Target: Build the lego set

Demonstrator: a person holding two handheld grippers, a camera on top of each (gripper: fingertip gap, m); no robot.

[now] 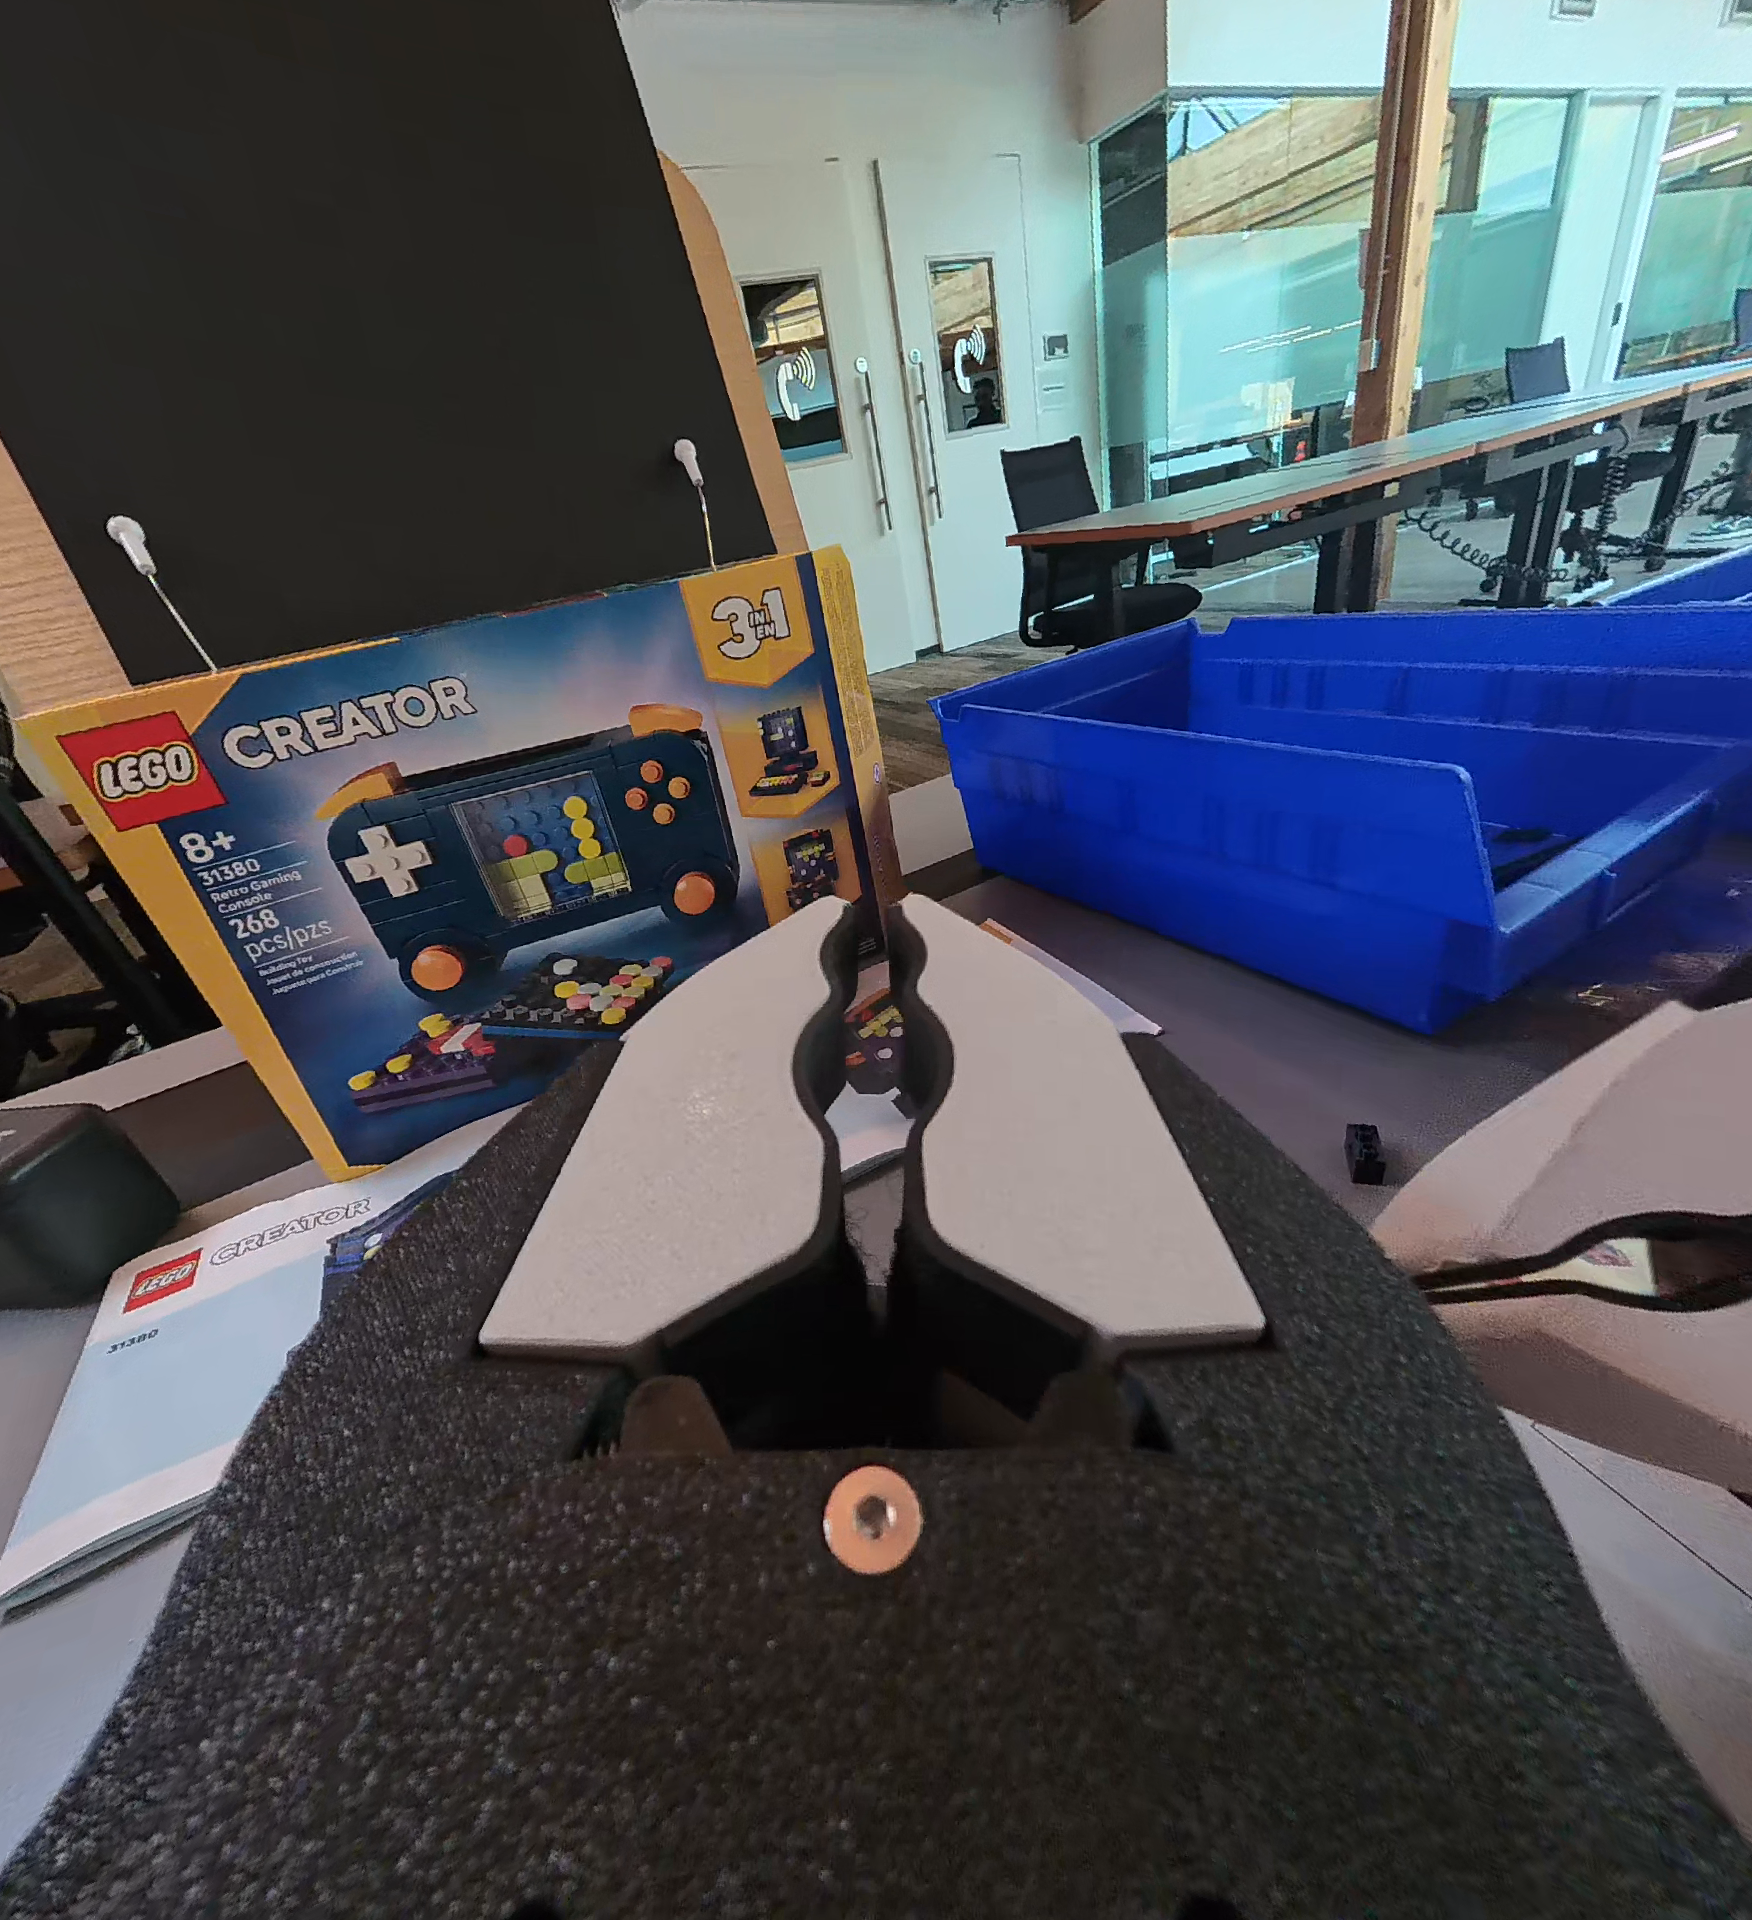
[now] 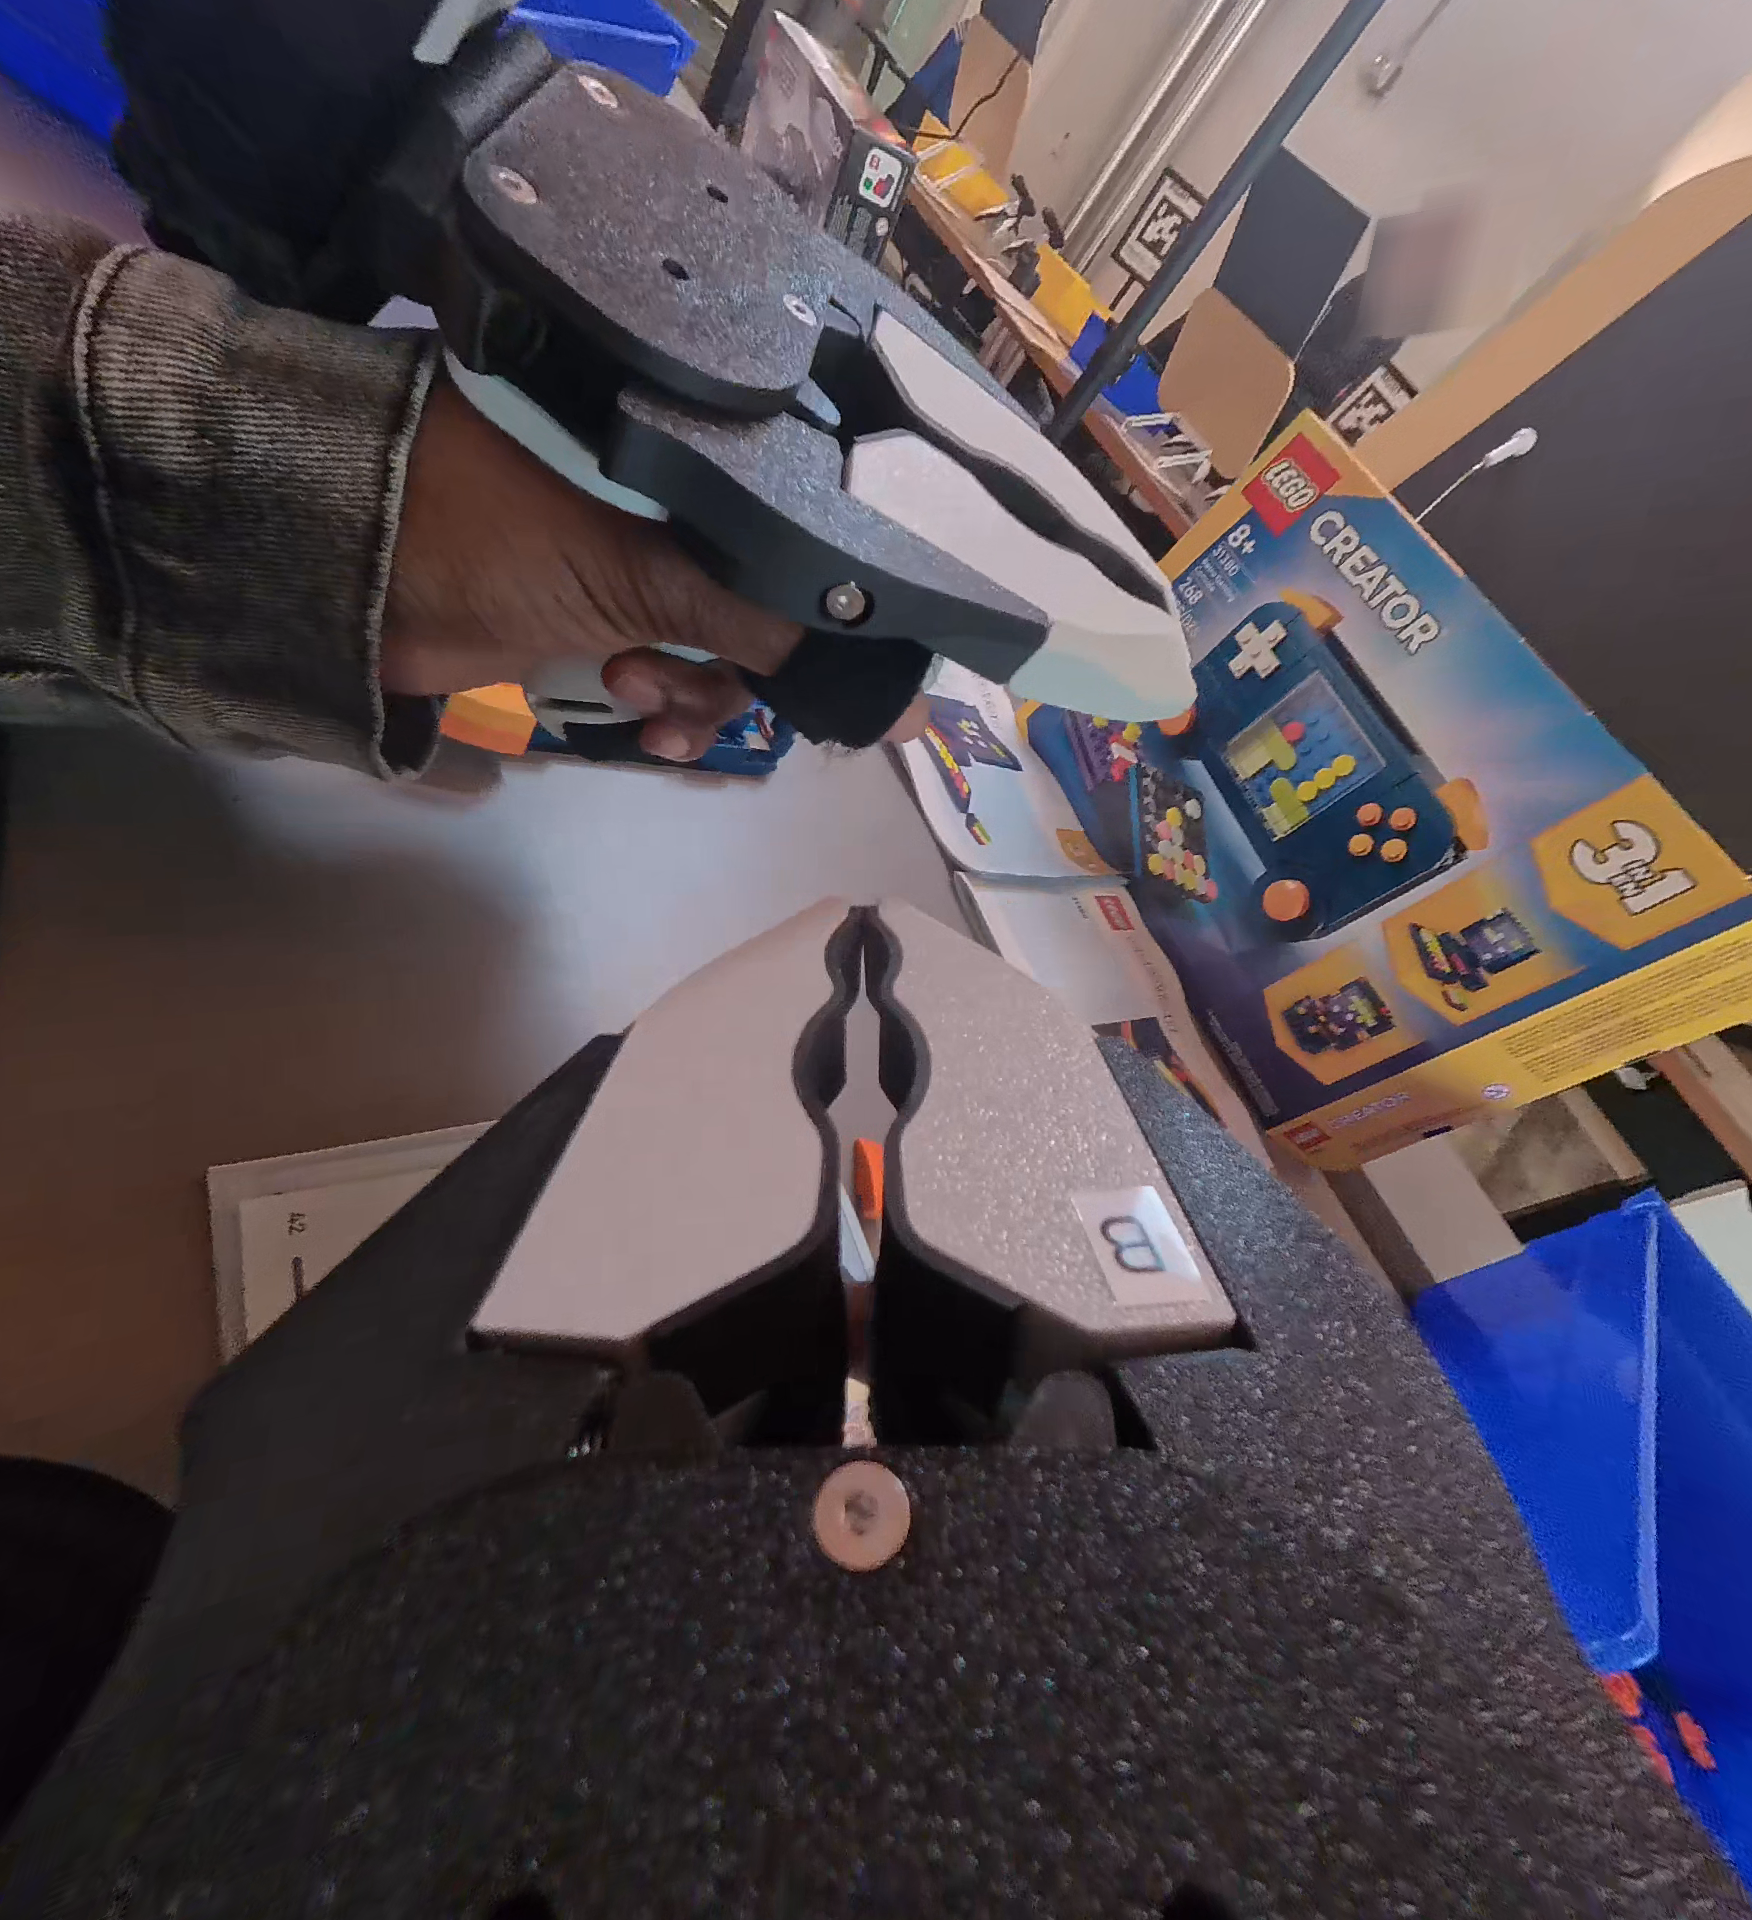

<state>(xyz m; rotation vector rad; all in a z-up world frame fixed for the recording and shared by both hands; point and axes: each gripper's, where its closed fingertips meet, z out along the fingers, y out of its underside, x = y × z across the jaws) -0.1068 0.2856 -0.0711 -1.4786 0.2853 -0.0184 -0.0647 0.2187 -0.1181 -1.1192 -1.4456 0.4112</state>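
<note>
Left fingers: your left gripper has its fingers all but closed, a thin slit showing at the tips, nothing gripped between them.
Left pose: it hangs above the table, pointing at the right end of the upright toy box; your hand wraps its handle, grey sleeve behind.
Right fingers: your right gripper is clenched, the tips meeting on nothing.
Right pose: rolled sideways, low over the table, nearest an open instruction booklet.
Nearby: a closed booklet lies left of the left gripper; a small black piece, probably a brick, sits alone on the table; blue bins stand to the right.
</note>
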